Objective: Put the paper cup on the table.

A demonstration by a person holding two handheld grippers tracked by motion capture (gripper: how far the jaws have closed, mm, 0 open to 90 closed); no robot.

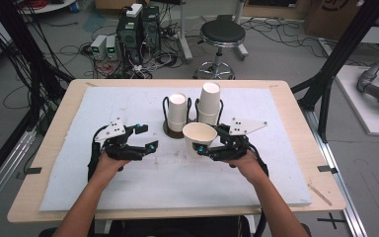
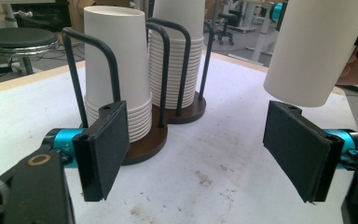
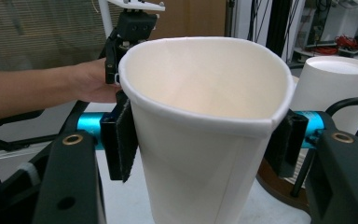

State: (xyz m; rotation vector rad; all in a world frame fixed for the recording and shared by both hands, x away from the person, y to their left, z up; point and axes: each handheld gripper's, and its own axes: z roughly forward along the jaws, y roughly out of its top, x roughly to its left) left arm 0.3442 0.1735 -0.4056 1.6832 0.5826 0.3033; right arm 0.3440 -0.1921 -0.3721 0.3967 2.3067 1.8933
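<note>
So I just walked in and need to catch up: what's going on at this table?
A person is working with a tool in each hand. The right tool is shut on a single paper cup, squeezing its rim a little out of round, held off the white mat. The left tool is open with nothing between its pads. Behind them, a dark wire holder keeps two stacks of upside-down cups.
</note>
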